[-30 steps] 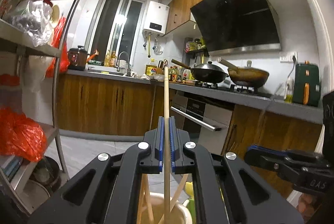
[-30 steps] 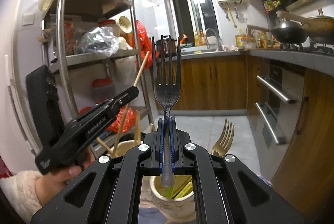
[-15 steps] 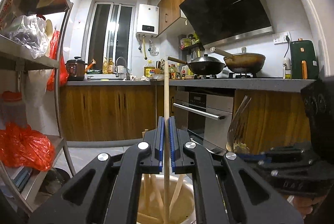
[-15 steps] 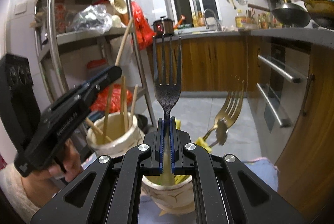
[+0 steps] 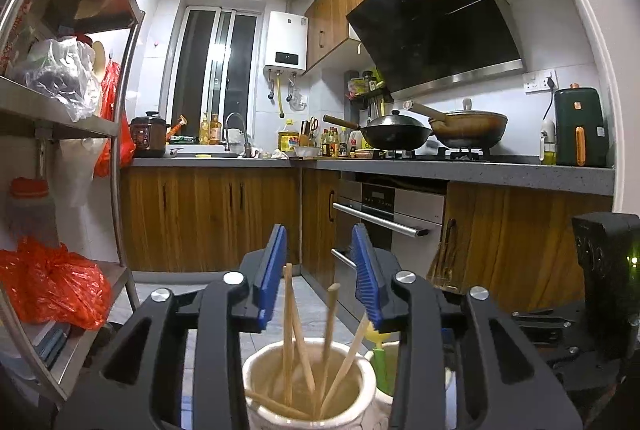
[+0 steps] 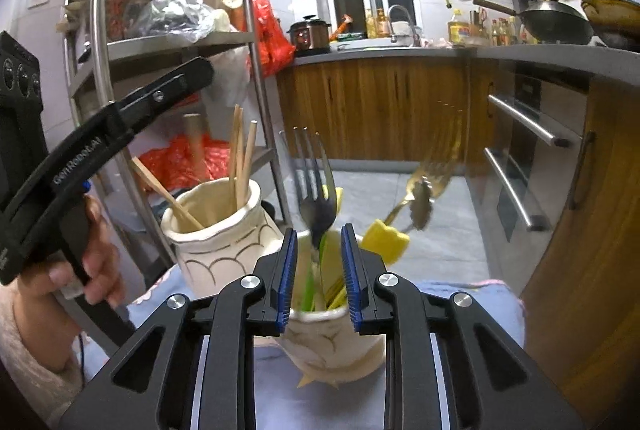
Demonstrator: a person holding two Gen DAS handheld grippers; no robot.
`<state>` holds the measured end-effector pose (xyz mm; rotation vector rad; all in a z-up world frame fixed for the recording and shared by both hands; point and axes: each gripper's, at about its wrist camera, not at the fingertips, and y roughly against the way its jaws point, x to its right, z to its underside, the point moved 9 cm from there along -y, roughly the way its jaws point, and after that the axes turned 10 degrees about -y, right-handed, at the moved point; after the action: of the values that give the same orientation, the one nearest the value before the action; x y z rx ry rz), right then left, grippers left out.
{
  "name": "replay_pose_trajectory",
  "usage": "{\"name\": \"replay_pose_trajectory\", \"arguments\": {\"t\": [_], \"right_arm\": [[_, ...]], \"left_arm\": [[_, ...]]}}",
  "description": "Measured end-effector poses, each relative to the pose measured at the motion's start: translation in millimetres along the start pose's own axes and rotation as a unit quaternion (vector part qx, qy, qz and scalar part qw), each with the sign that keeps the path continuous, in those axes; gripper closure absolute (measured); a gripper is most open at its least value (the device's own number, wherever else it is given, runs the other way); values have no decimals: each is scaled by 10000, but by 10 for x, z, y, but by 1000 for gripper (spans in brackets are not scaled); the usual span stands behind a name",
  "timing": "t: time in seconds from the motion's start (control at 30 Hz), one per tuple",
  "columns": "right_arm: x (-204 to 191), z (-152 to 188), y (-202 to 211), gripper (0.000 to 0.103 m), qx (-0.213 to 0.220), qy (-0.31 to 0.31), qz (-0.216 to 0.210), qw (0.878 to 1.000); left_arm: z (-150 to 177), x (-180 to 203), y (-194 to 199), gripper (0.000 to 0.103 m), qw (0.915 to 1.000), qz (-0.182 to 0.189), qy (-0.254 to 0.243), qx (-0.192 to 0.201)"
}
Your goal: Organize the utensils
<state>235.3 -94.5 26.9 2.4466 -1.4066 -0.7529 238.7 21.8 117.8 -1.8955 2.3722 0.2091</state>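
My left gripper point(image 5: 320, 270) is open and empty, right above a cream ceramic jar point(image 5: 260, 382) that holds several wooden chopsticks point(image 5: 287, 330). My right gripper point(image 6: 319, 270) is open, right above a second cream jar point(image 6: 332, 346). A dark fork point(image 6: 316, 181) stands loose in that jar between the jaws, beside a gold fork point(image 6: 432, 169) and yellow and green utensils point(image 6: 386, 236). The chopstick jar point(image 6: 216, 230) and the left gripper's body point(image 6: 100, 141) show at left in the right wrist view.
Both jars stand on a surface with a light blue cloth point(image 6: 472, 294). A steel shelf rack point(image 6: 252, 89) with bags stands at the left. Wooden cabinets, an oven point(image 6: 528, 149) and a counter with woks point(image 5: 394, 133) run along the right.
Both grippers opened. The left let go of the chopstick, which dropped into its jar. The right let go of the dark fork, which now sits in the second jar.
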Motion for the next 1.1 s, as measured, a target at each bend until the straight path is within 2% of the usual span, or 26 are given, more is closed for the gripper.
{"name": "replay_pose_trajectory", "arguments": {"t": [0.1,0.3,0.57,0.63,0.7,0.83,1.1], "right_arm": [[13,64,166,63,63,34,70,9999],[39,283,461,52,75,78,236,9997],[57,543,595,27,312,380,610,9969],[19,609,620,22,411,557,631,9956],[-3,649,635,15,525,678,659,9941],[9,695,676,11,732,723,647,9926],[5,735,770,7,1002,676,506,9914]], "left_arm": [[5,4,145,56,10000,-27,-34,-47],[169,24,460,47,9996,4,27,-286],[741,71,851,33,9965,-98,149,-818],[890,67,905,25,9952,-171,168,-951],[982,74,949,24,9945,-208,152,-1012],[1100,100,1026,16,9943,-305,57,-1025],[1138,115,1068,8,9943,-495,-62,-939]]}}
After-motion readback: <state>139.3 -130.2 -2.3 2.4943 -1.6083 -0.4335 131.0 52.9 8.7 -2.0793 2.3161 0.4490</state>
